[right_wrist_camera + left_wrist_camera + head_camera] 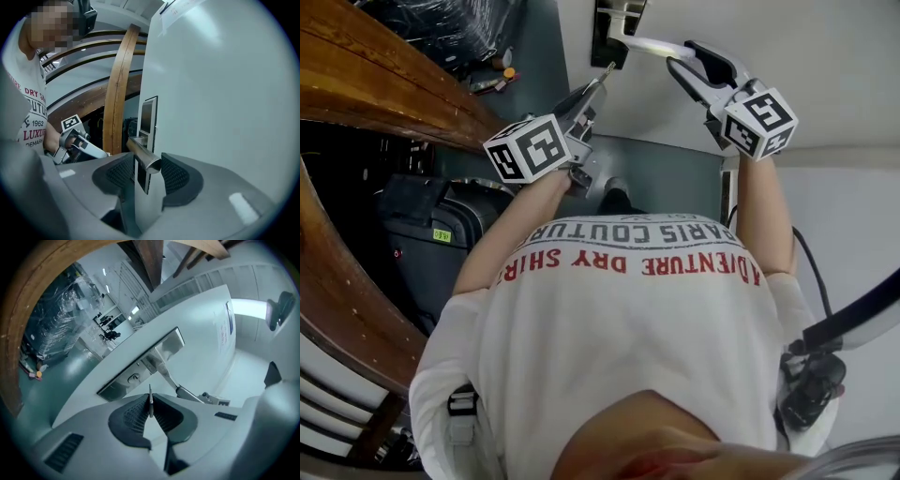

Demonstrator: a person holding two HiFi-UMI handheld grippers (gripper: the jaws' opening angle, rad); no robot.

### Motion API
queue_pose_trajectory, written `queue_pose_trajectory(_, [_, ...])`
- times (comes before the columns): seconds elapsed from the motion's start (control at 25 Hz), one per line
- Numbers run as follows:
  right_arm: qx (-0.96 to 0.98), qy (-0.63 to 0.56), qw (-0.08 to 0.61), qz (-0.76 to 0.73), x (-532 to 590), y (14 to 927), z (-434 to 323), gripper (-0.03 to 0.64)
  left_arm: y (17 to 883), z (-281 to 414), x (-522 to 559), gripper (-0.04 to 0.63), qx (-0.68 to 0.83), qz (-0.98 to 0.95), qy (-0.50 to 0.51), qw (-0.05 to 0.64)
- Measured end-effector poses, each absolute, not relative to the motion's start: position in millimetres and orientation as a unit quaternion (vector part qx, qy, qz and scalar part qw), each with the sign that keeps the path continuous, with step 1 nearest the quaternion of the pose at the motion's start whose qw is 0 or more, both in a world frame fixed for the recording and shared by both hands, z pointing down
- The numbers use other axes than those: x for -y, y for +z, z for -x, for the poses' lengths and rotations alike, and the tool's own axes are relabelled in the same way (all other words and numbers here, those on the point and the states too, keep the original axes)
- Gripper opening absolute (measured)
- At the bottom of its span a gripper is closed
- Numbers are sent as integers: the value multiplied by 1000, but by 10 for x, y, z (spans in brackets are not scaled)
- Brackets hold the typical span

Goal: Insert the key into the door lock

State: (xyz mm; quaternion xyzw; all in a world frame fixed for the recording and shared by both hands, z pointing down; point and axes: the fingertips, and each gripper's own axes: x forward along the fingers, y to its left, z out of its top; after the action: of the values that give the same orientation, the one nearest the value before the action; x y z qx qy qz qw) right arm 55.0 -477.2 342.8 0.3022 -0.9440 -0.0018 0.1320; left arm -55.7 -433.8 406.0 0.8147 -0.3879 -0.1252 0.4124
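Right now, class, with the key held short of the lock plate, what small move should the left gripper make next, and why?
Probably ease the left gripper forward and slightly left, bringing the key tip onto the keyhole: in the left gripper view the keyhole sits apart, up-left of the clamped key. The right gripper, jaws closing, flanks the door handle.

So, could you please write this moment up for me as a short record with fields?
Setting: person facing a white door
Left gripper: shut on a key, blade aimed toward the lock plate, not yet inserted
Right gripper: jaws closing, end of the lever handle between them
Keyhole: visible in the plate, nothing in it
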Motion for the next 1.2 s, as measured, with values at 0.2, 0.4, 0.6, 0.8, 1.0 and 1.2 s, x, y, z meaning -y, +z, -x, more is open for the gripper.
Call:
queue_pose_trajectory(0.2, [943,5,132,-305,4787,3441,-559,181,4124,487,4558,23,398,-757,-222,468])
queue_pose_trajectory(0.4, [944,7,133,-302,4786,3444,-550,181,4233,478,4717,23,403,-700,-293,512])
queue_pose_trajectory(0.6, [944,10,133,-301,4775,3439,-546,180,4287,446,4792,23,398,-671,-329,532])
queue_pose_trajectory(0.8, [945,18,127,-299,4760,3439,-546,179,4321,443,4843,23,400,-655,-345,541])
queue_pose_trajectory(1.0, [948,24,120,-294,4754,3453,-541,179,4341,432,4874,23,407,-637,-363,544])
queue_pose_trajectory(1.2, [949,13,137,-282,4742,3466,-529,179,4354,395,4916,23,413,-608,-392,553])
